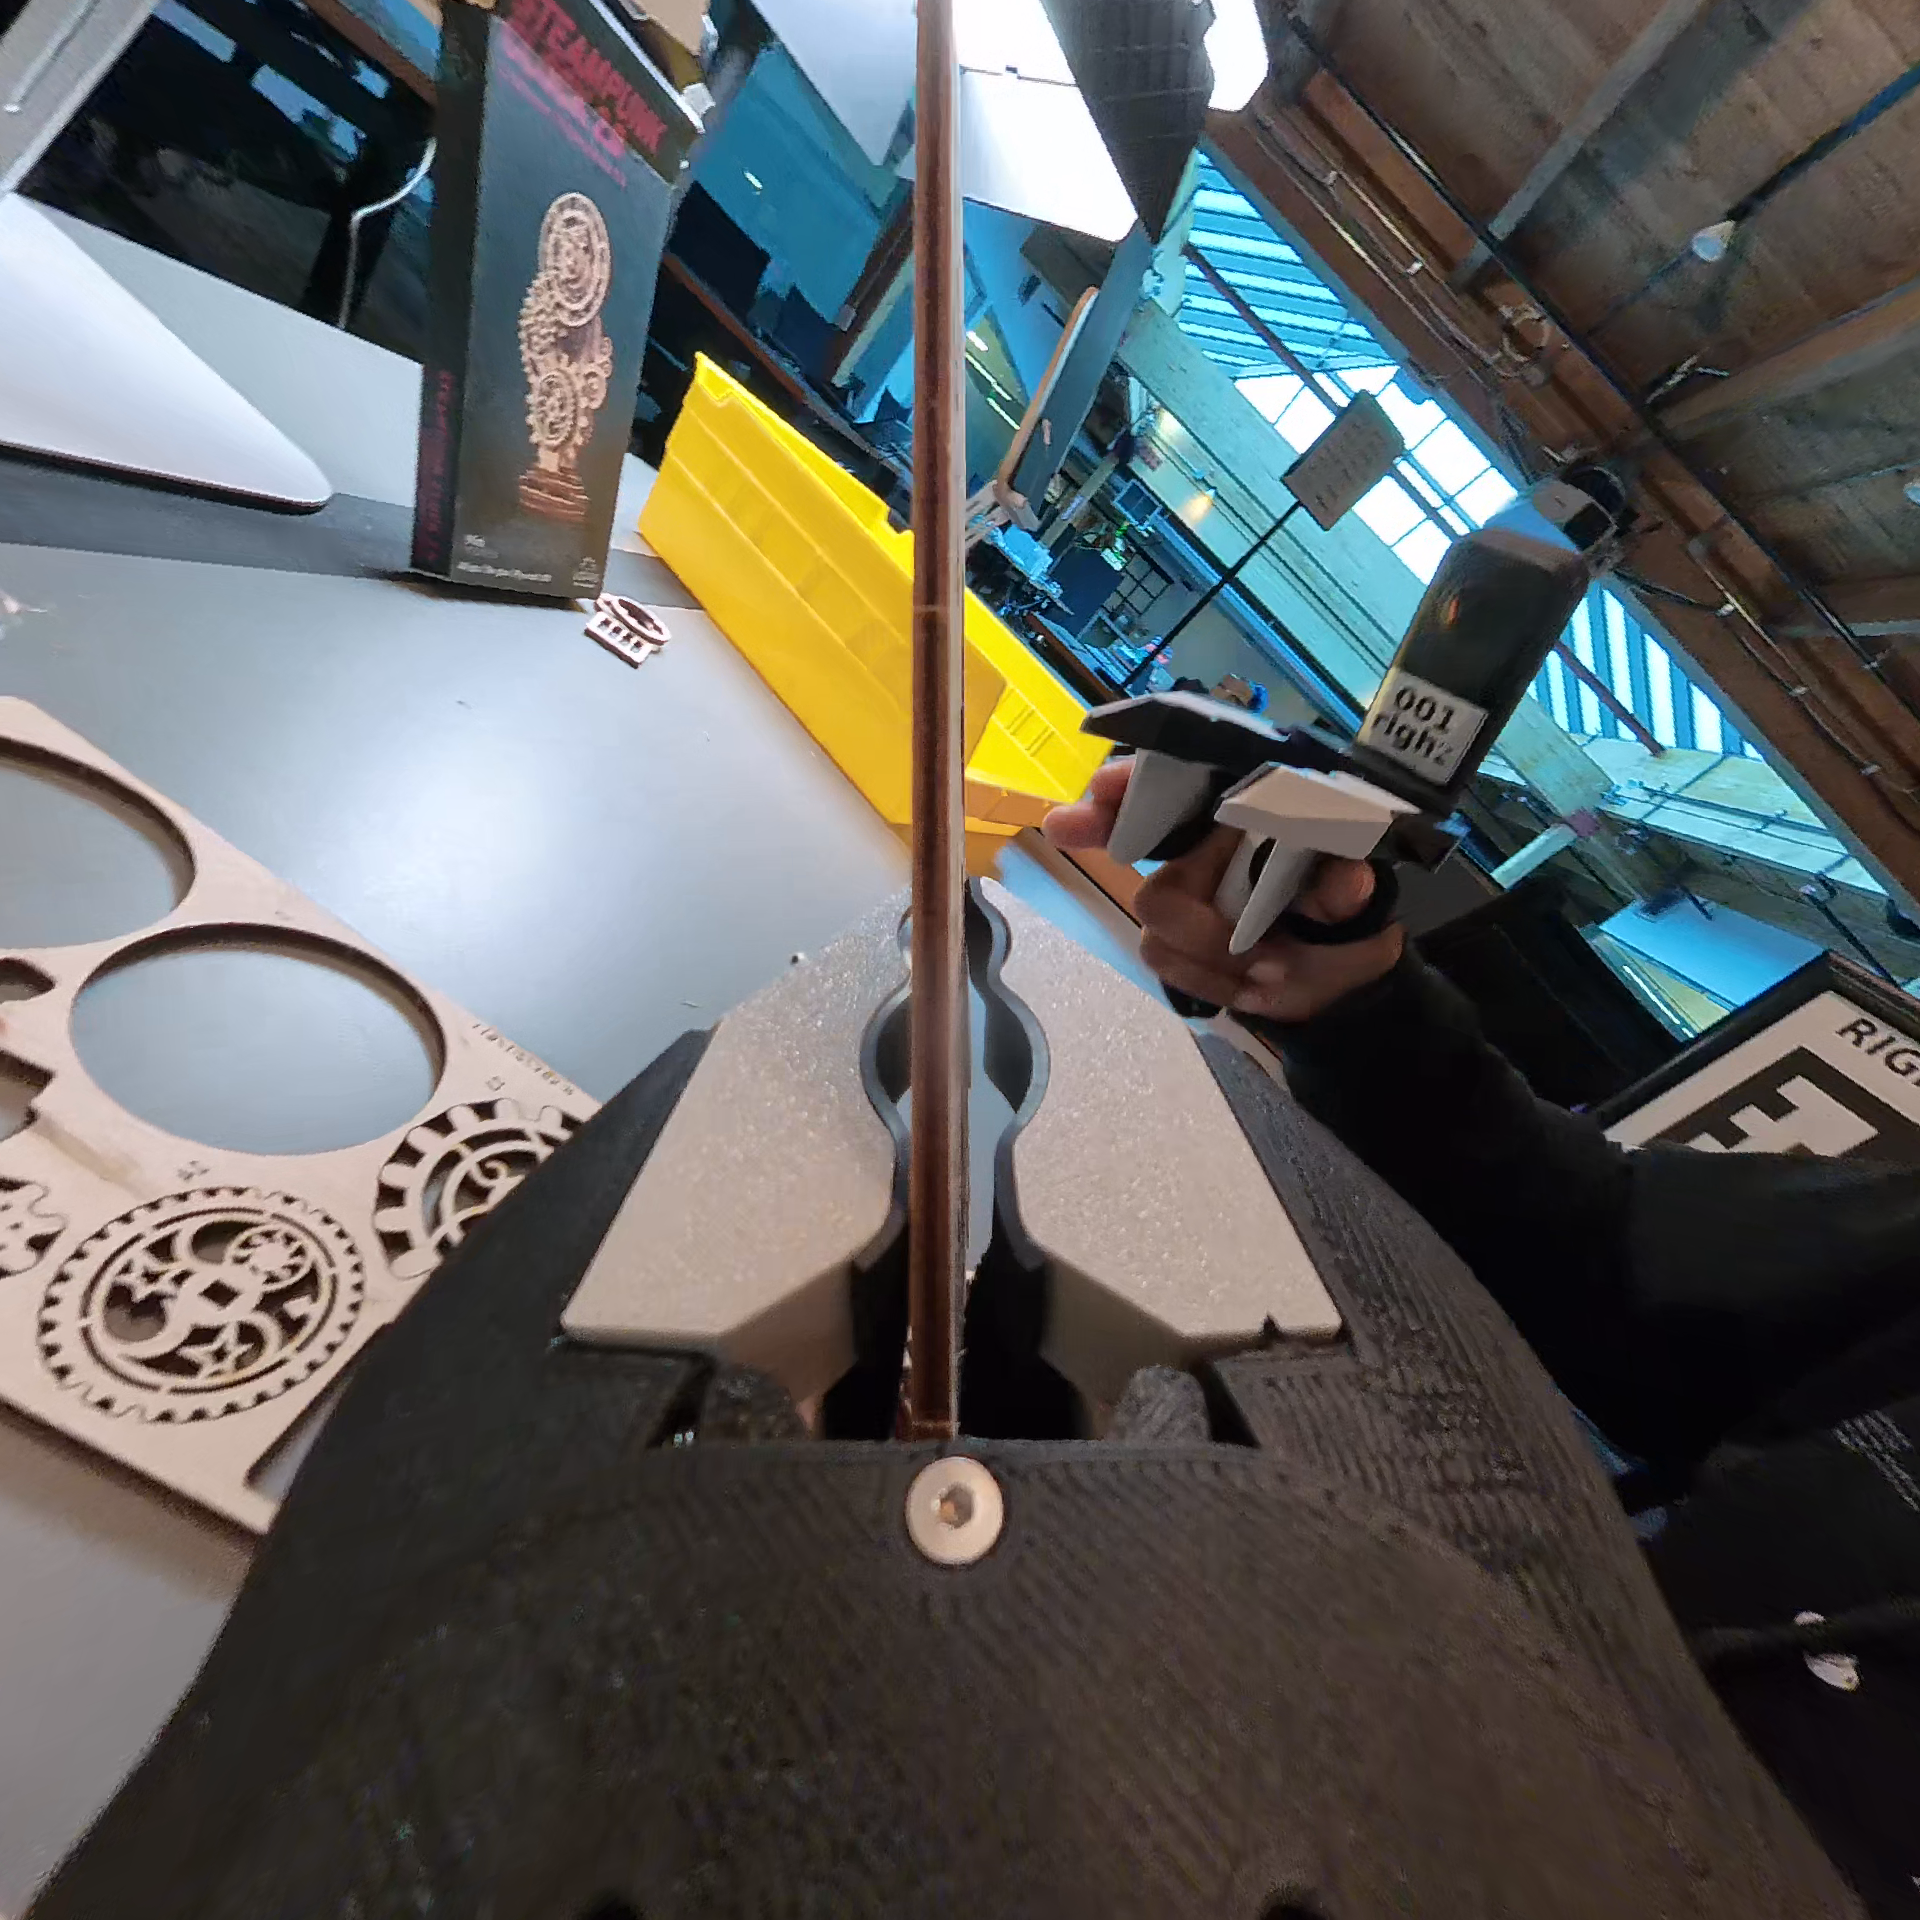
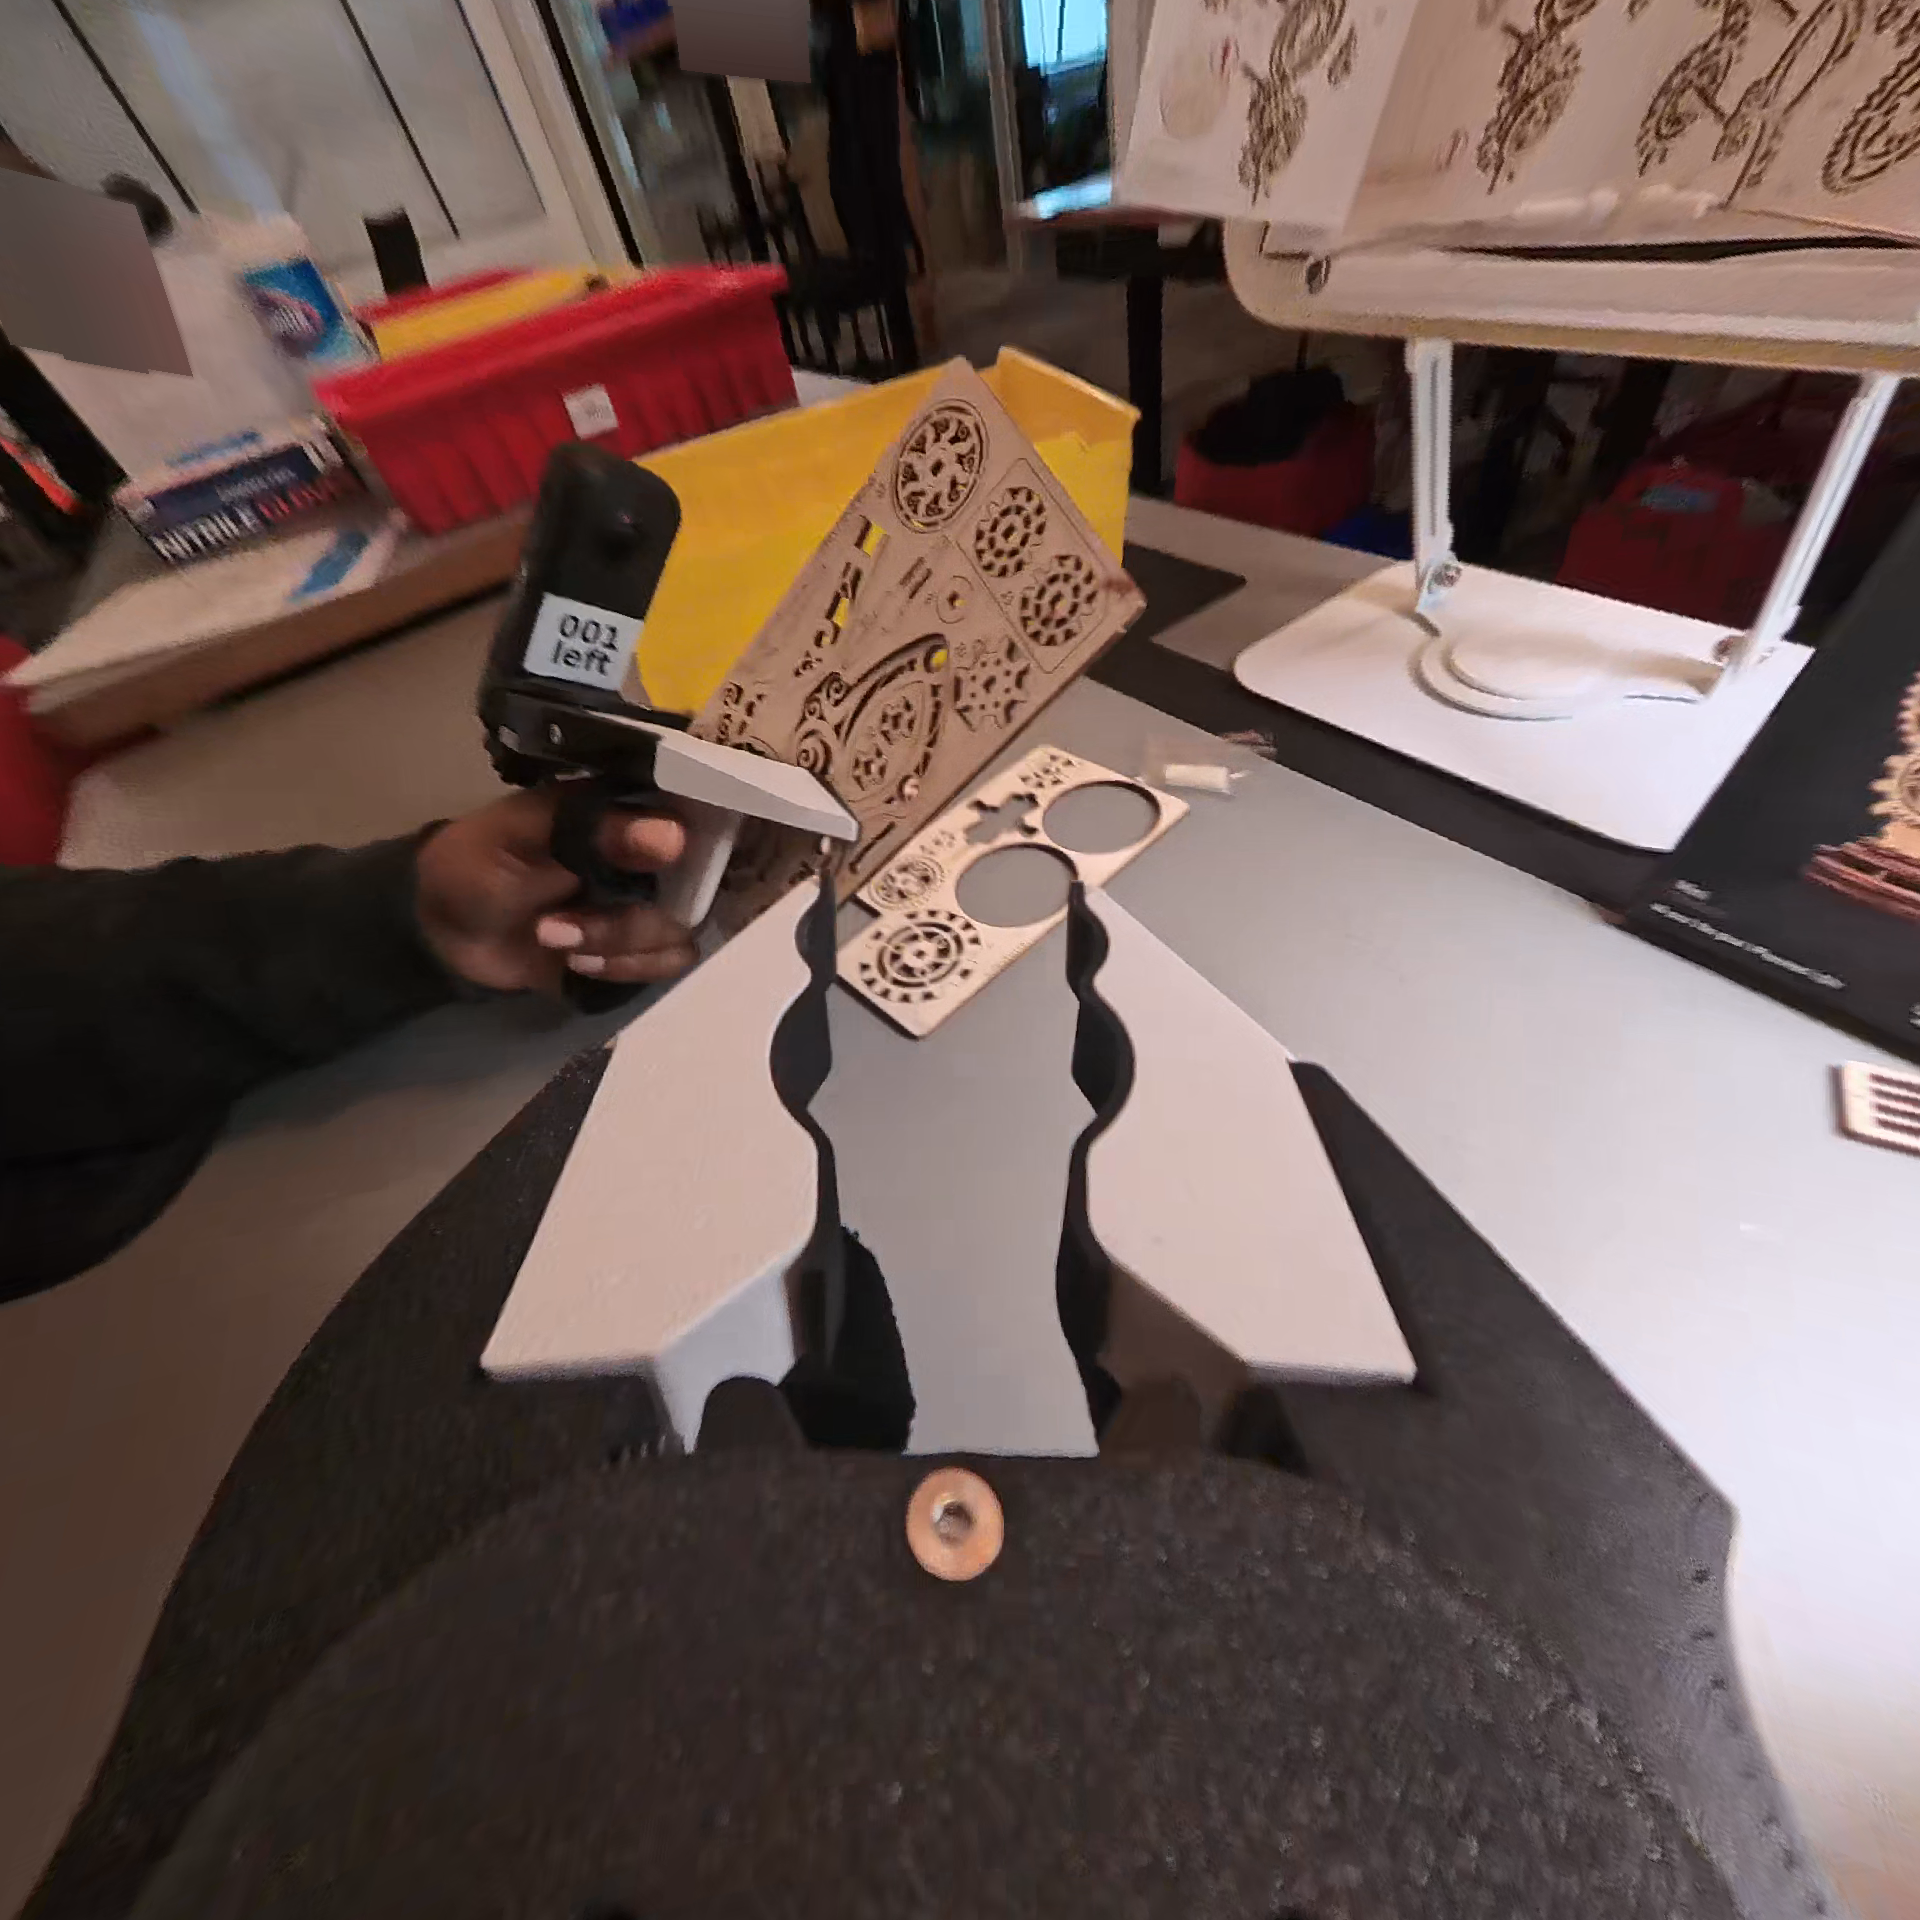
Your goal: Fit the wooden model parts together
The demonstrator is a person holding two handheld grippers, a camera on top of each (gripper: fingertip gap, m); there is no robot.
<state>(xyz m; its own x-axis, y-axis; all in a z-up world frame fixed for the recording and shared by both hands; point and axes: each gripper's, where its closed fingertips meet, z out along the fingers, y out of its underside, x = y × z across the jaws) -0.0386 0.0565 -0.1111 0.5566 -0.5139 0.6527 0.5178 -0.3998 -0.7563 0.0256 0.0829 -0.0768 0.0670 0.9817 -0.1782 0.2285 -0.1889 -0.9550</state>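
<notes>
Grey counter [image 2: 1455, 1039] carries a yellow plastic bin [image 1: 790, 582] at far side. Flat punched-out plywood sheet [image 2: 997, 914] lies mid-counter. Left gripper [image 1: 940, 1091]: jaws clamped on an upright laser-cut wooden parts sheet [image 2: 914, 644], raised above counter. Right gripper [image 2: 951, 1060]: jaws wide apart, empty.

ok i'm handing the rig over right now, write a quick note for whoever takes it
Left gripper: shut on the wooden parts sheet, held up on edge above the table, in front of the yellow bin.
Right gripper: open, empty, jaws apart, hovering over the table and facing the other sheet.
Second parts sheet lies flat on the table: two large round holes already popped out, gears still in it.
A small loose wooden piece sits by the kit box.
Done: some parts removed. No fitted assembly in view.
Left: pop out pieces and fit them together.
</notes>
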